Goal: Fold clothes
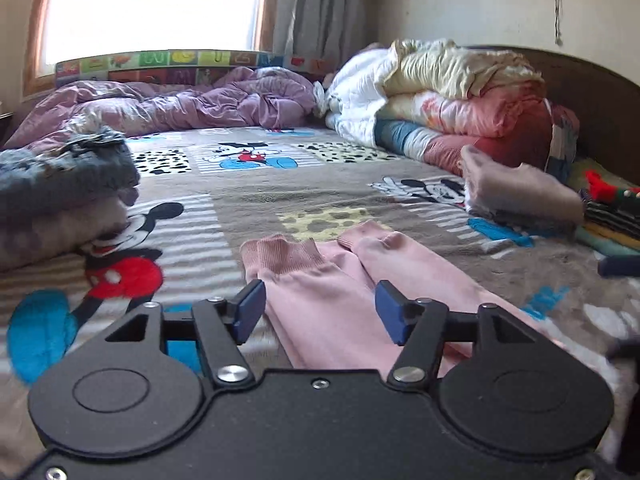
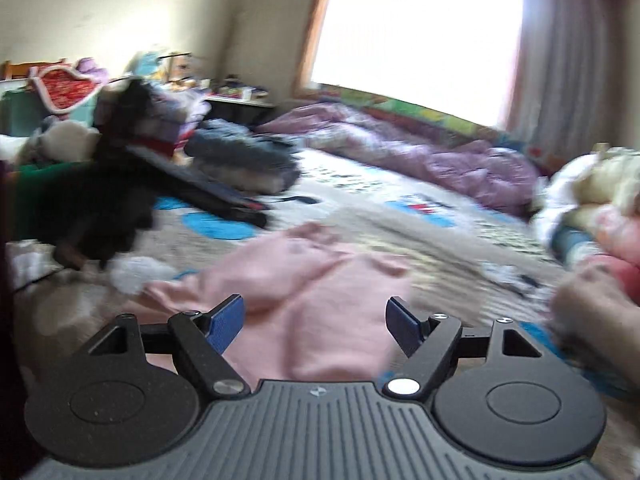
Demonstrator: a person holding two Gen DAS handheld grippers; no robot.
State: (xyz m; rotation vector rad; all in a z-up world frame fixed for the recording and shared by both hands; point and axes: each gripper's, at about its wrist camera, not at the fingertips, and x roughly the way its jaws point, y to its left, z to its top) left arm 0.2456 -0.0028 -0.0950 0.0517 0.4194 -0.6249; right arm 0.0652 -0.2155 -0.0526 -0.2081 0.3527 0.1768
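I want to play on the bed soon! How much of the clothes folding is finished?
Some looks done: folded clothes sit stacked by the bedding at the right. Right now the pink pants lie flat on the blanket, and both the left gripper and right gripper have open jaws holding nothing, so they aren't folded yet. A rumpled grey pile at the left still looks unfolded.

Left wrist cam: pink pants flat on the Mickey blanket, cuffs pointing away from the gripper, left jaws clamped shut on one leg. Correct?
Not quite. The left gripper is open: its blue pads stand apart over the pink pants, gripping nothing, as the left wrist view shows. The blanket and cuffs are as stated.
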